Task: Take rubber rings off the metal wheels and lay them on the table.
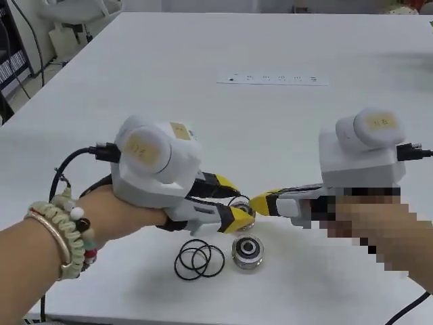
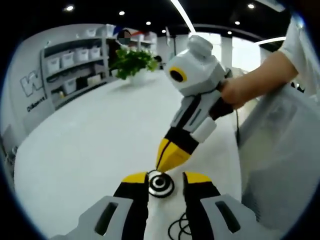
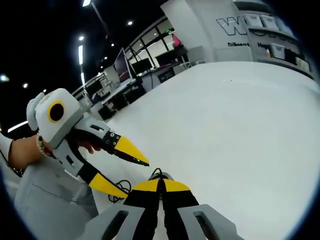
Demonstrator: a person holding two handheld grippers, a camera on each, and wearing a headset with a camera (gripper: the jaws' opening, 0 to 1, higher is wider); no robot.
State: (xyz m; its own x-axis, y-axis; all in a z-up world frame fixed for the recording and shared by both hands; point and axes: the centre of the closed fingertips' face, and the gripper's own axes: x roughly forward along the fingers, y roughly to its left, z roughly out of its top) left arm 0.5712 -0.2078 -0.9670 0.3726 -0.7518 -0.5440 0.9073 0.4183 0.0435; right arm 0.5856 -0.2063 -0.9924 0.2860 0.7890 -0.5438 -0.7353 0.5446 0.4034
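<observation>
My left gripper is shut on a small metal wheel, held just above the white table. From the right, my right gripper meets the wheel tip to tip, its jaws shut, and a thin black rubber ring loops up at the tips. In the left gripper view the right gripper points down onto the wheel. A second metal wheel stands on the table below. Beside it lie loose rubber rings.
A white power strip lies further back on the table. The near table edge runs just below the rings. A black cable trails from the left gripper. Shelves and a plant stand beyond the table.
</observation>
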